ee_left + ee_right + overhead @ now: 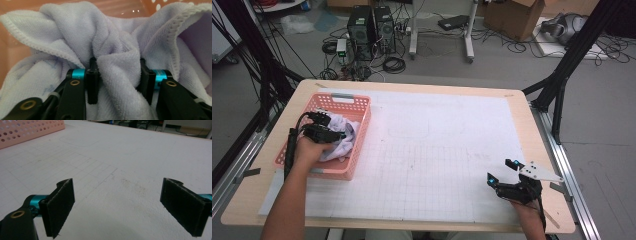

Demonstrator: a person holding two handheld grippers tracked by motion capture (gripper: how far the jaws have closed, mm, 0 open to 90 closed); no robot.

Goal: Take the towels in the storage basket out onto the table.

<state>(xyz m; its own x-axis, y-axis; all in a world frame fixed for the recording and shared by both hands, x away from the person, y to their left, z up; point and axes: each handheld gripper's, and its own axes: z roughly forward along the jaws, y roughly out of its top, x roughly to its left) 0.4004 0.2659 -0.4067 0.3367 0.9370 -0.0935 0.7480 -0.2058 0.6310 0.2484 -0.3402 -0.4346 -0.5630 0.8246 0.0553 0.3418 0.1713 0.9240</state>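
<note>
though bunched, towel (117, 62) fold upright

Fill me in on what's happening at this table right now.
A person is working with a hand-held gripper in each hand. The left hand-held gripper is down in the pink basket with its jaws closed on a fold of the pale lilac towel. The right hand-held gripper waits open over the white mat, holding nothing.
</note>
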